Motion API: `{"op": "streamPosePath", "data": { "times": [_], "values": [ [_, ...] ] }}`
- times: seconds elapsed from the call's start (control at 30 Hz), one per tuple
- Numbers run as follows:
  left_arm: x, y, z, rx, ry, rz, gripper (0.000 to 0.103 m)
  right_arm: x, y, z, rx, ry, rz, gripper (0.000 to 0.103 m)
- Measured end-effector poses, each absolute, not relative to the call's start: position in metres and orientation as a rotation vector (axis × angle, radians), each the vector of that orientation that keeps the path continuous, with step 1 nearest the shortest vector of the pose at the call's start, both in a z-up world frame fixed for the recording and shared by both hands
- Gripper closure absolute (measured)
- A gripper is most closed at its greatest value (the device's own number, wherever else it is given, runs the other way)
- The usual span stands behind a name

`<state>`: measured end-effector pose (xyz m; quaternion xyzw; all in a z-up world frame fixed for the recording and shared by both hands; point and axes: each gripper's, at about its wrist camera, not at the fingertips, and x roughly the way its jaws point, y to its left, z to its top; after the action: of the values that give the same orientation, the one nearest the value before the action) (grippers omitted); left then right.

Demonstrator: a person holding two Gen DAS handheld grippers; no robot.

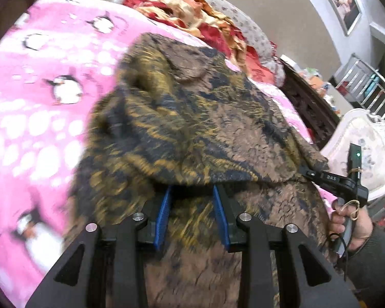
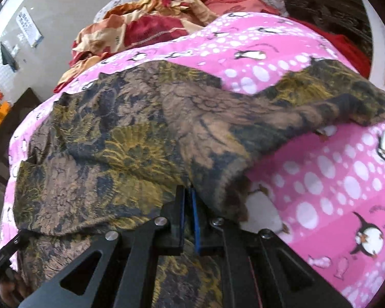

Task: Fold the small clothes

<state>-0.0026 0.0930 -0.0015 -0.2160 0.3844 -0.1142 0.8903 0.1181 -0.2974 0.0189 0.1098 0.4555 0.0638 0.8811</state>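
My left gripper [image 1: 192, 205] has its blue pads spread apart, with the brown, black and gold patterned garment [image 1: 192, 118] draped over their tips. My right gripper [image 2: 189, 205] has its pads pressed together, pinching a fold of that garment [image 2: 131, 133]. The cloth lies on a pink penguin blanket [image 2: 320, 179]; a red and orange quilt [image 1: 192, 5] is bunched at the far end.

Garment [image 2: 131, 133]: brown, gold and navy floral pattern. Blanket [image 2: 320, 179]: pink, white dots, black-and-white penguins. Gripper pads [image 1: 164, 218]: blue.
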Motion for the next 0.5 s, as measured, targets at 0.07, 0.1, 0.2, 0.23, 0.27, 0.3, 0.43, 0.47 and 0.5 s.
{"op": "streamPosePath", "data": {
  "times": [0.07, 0.1, 0.2, 0.23, 0.27, 0.3, 0.43, 0.47, 0.5],
  "values": [
    [-0.017, 0.096, 0.014, -0.409, 0.738, -0.167, 0.091, 0.115, -0.297, 0.014, 0.192, 0.977, 0.155, 0.099],
    [-0.021, 0.097, 0.023, -0.392, 0.703, -0.14, 0.091, 0.113, -0.295, 0.014, 0.154, 0.97, 0.162, 0.099],
    [-0.014, 0.102, 0.049, -0.365, 0.635, -0.112, 0.09, 0.099, -0.29, 0.03, 0.049, 0.93, 0.145, 0.097],
    [-0.004, 0.103, 0.054, -0.366, 0.635, -0.119, 0.09, 0.092, -0.287, 0.043, 0.027, 0.878, 0.156, 0.095],
    [0.01, 0.102, 0.058, -0.37, 0.644, -0.136, 0.09, 0.087, -0.283, 0.052, 0.012, 0.838, 0.173, 0.094],
    [0.022, 0.101, 0.06, -0.379, 0.652, -0.154, 0.09, 0.085, -0.277, 0.06, -0.007, 0.805, 0.187, 0.092],
    [0.084, 0.092, 0.047, -0.372, 0.73, -0.085, 0.09, 0.098, -0.244, 0.082, -0.097, 0.694, 0.263, 0.071],
    [0.093, 0.093, 0.042, -0.364, 0.739, -0.056, 0.09, 0.108, -0.237, 0.081, -0.093, 0.681, 0.287, 0.07],
    [0.102, 0.094, 0.038, -0.361, 0.744, -0.028, 0.09, 0.12, -0.232, 0.078, -0.081, 0.686, 0.3, 0.07]
  ]
}}
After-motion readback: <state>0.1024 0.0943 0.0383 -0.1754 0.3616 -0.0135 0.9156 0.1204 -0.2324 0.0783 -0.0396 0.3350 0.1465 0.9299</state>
